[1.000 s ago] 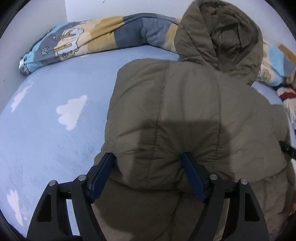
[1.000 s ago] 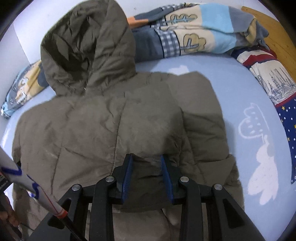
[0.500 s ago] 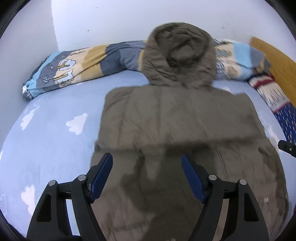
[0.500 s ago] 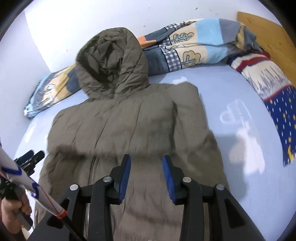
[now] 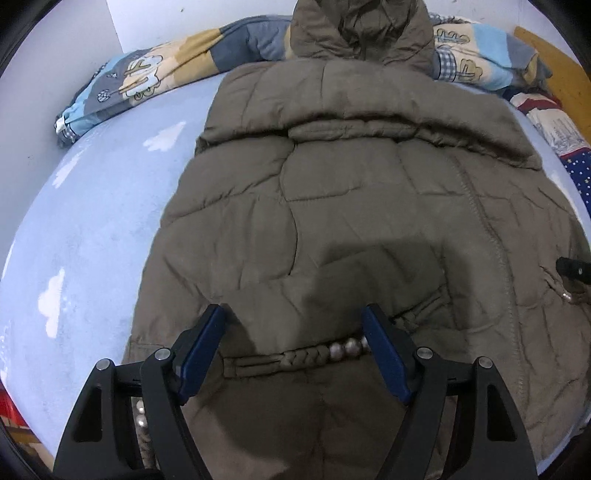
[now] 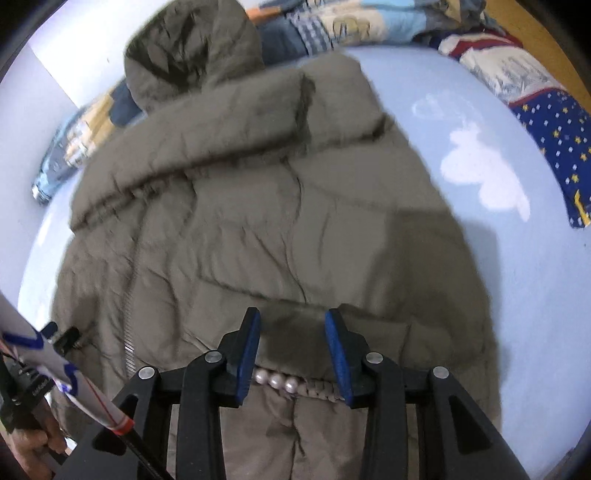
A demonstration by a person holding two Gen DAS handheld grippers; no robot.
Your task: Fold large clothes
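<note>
An olive-brown hooded puffer coat [image 5: 351, 192] lies spread on the light blue bed, hood [image 5: 362, 29] at the far end; it also fills the right wrist view [image 6: 258, 206]. A braided belt with pearl beads [image 5: 295, 356] crosses its near part, also seen between the right fingers [image 6: 280, 382]. My left gripper [image 5: 295, 350] is open and empty, jaws wide, just above the belt. My right gripper [image 6: 291, 350] is open, narrower, over the coat's right side, holding nothing. The left gripper's tip shows in the right wrist view [image 6: 66, 338].
The bed sheet [image 5: 92, 221] is light blue with white clouds. A rolled patterned quilt [image 5: 166, 70] lies along the far wall behind the hood. A star-patterned blanket [image 6: 554, 122] lies on the right. A wooden board [image 5: 554, 55] is at the far right.
Both grippers have dropped low and close over the coat's near part after being raised half a second ago. The beaded belt has come into view. A second ago the right gripper pinched fabric; now it holds nothing.
</note>
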